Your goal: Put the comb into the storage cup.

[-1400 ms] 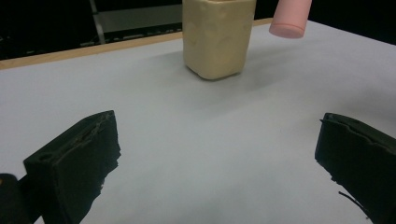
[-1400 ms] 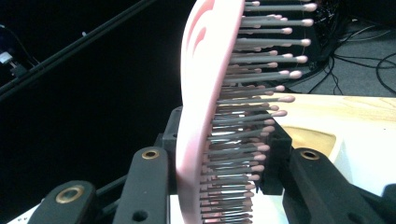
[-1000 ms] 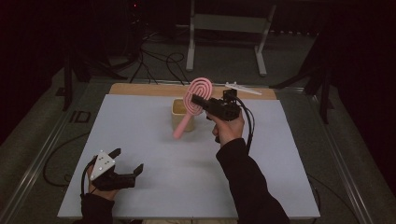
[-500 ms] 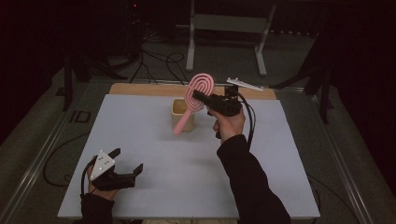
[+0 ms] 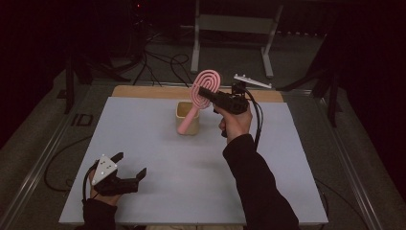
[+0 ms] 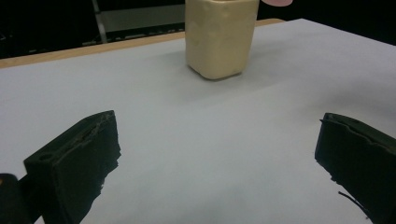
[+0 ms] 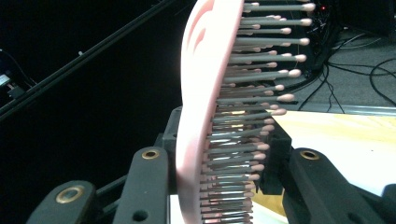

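A pink hairbrush (image 5: 207, 86) with a round spiral head hangs in the air, my right gripper (image 5: 203, 92) shut on its head. In the right gripper view the brush (image 7: 205, 107) stands edge-on between the jaws, bristles pointing right. Its handle (image 5: 186, 122) slants down and crosses a cream cup (image 5: 194, 125) that stands upright on the white table top. The cup (image 6: 219, 37) is also in the left gripper view, with a pink bit of the brush (image 6: 278, 2) at the top edge. My left gripper (image 5: 130, 164) rests near the front left corner, open with nothing between its jaws.
The white table top (image 5: 287, 172) has a wooden strip (image 5: 143, 91) along its far edge. A metal stand (image 5: 234, 28) and cables (image 5: 163, 62) lie on the floor behind the table. A cable (image 5: 258, 120) trails from the right gripper.
The right gripper has risen slightly with the brush. The left gripper has stayed where it was.
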{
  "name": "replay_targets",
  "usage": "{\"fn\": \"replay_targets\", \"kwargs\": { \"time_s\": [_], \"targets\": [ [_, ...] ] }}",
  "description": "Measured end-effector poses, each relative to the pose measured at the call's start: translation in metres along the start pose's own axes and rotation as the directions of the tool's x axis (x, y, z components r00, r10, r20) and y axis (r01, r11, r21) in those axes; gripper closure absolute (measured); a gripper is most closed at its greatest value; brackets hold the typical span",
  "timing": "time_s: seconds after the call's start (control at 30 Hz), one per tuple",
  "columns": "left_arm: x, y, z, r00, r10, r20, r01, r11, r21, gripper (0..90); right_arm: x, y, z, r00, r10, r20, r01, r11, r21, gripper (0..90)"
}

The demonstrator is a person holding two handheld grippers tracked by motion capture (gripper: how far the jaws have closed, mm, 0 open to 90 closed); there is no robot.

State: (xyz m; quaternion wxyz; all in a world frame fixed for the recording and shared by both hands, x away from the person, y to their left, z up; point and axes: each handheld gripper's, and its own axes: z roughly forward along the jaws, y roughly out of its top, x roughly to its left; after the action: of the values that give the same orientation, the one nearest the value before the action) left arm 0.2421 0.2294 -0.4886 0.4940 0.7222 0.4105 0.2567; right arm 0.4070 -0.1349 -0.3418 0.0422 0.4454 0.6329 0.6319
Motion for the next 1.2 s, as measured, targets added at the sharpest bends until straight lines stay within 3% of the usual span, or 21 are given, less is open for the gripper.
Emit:
{"fn": "replay_targets", "kwargs": {
  "time_s": [0.8,1.2],
  "targets": [
    [0.0,0.0,0.0,1.0,0.006,-0.002,-0.006,1.0,0.002,0.5,-0.005,0.016,0.003,0.9995,0.001,0.032,0.0,1.0,-0.005,63.6],
    [0.0,0.0,0.0,1.0,0.006,-0.002,-0.006,1.0,0.002,0.6,-0.015,0.019,0.004,0.9979,0.045,0.046,-0.044,0.999,-0.029,63.7]
  ]
}}
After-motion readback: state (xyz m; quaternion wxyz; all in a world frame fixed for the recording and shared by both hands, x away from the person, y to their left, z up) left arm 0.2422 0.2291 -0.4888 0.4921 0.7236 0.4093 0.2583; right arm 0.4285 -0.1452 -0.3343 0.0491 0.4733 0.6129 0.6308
